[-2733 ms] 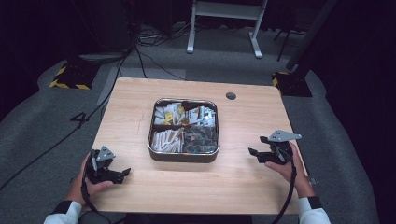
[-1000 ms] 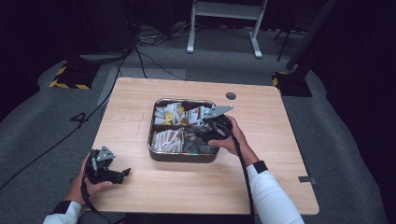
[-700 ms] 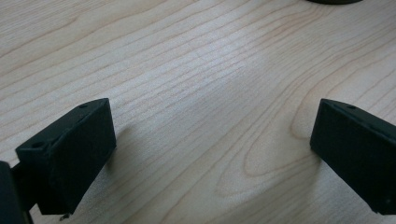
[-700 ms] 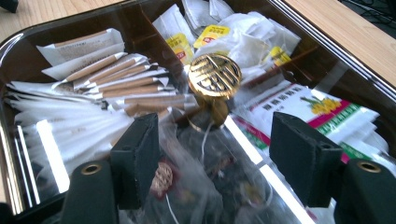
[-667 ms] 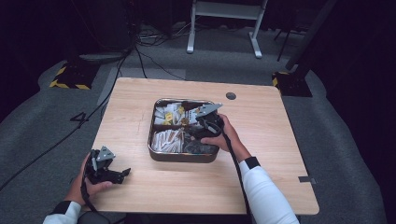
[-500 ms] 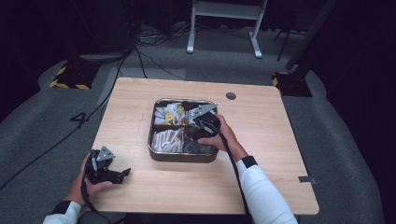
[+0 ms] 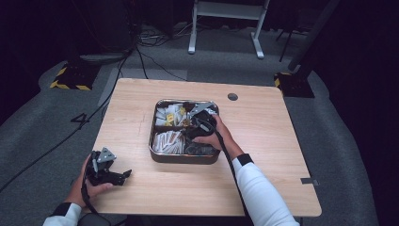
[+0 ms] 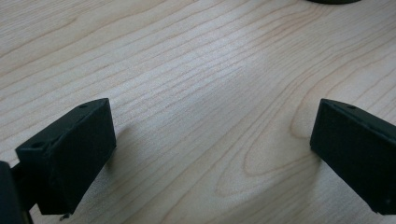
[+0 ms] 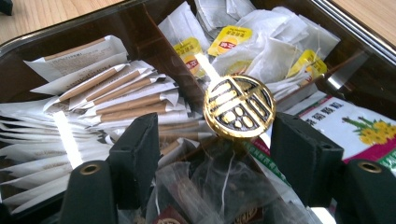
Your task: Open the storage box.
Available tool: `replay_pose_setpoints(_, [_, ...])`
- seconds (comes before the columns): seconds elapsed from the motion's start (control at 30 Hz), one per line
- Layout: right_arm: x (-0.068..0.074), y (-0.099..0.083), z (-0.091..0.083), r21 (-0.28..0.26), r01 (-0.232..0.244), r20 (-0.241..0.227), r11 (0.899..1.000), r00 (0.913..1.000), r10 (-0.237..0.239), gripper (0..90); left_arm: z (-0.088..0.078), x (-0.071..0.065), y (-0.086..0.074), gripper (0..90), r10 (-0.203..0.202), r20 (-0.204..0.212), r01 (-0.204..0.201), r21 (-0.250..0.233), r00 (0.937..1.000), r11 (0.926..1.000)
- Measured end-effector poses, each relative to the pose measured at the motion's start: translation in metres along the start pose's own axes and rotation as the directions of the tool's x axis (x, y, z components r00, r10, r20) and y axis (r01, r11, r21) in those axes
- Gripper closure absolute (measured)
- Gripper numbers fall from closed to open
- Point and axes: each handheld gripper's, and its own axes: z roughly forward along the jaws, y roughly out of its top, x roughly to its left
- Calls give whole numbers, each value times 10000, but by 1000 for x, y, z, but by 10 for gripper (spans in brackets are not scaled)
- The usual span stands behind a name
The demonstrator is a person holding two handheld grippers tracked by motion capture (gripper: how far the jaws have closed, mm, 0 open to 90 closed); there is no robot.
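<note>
A dark metal tray [image 7: 186,160] with a clear lid stands mid-table. Under the lid lie paper stick sachets [image 9: 116,98], tea bags [image 9: 261,46] and a flower-printed packet [image 9: 355,126]. A round gold knob [image 9: 239,106] sits at the lid's centre. My right gripper [image 7: 190,123] hangs over the tray's middle. In the right gripper view its jaws [image 9: 217,140] stand open on either side of the knob; the right jaw is close to it, the left one apart. My left gripper [image 7: 121,176] rests near the table's front left corner, jaws open [image 8: 212,149] over bare wood.
A dark round cable hole [image 7: 232,97] sits in the wooden table [image 7: 282,160] behind the tray to the right. Cables and a white metal stand [image 7: 226,23] are on the grey floor beyond the far edge.
My right hand came from the table's right side to the tray, then slid left and slightly down to the lid's centre. The left hand has stayed still.
</note>
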Motion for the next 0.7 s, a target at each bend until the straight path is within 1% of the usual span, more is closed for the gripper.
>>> replay_pose_setpoints(0.07, [-1,1,3,-70,-101,-68,9999,9999,100,332,0,0,0,4,1,5,-1,1,10000,10000])
replay_pose_setpoints(0.17, [-2,2,4,-161,-156,-30,9997,9999,156,333,0,0,0,4,3,8,-3,3,10000,10000])
replay_pose_setpoints(0.2, [0,3,6,-271,-351,2,9990,9994,351,350,0,0,0,4,5,8,-5,1,10000,10000])
replay_pose_setpoints(0.23, [0,3,6,-271,-351,2,9990,9994,351,350,0,0,0,4,5,8,-5,1,10000,10000])
replay_pose_setpoints(0.27, [-1,3,6,-273,-272,95,9993,9996,274,365,0,0,0,4,2,8,-2,1,10000,10000])
replay_pose_setpoints(0.3, [1,4,7,-360,-446,-13,9984,9990,446,386,0,0,0,4,6,8,-6,2,10000,10000])
replay_pose_setpoints(0.33, [0,4,8,-410,-407,59,9983,9991,409,422,0,0,0,4,5,10,-5,1,10000,10000])
replay_pose_setpoints(0.43, [-1,4,8,-445,-375,135,9983,9992,382,445,0,0,0,4,5,11,-5,3,10000,10000])
replay_pose_setpoints(0.47, [0,5,9,-499,-463,130,9977,9988,470,465,0,0,0,4,5,11,-5,2,10000,10000])
replay_pose_setpoints(0.53, [-1,5,9,-516,-455,281,9976,9985,470,495,0,0,0,4,6,12,-6,3,10000,10000])
replay_pose_setpoints(0.57, [-1,5,9,-516,-455,281,9976,9985,470,495,0,0,0,4,6,12,-6,3,10000,10000])
replay_pose_setpoints(0.6, [-1,5,9,-524,-482,317,9975,9982,499,519,0,0,0,4,4,11,-4,3,10000,10000])
replay_pose_setpoints(0.63, [-3,4,8,-570,-517,393,9970,9978,540,565,0,0,0,4,3,11,-3,2,10000,10000])
replay_pose_setpoints(0.7, [-4,4,8,-561,-482,471,9973,9976,509,579,0,0,0,4,5,11,-5,1,10000,10000])
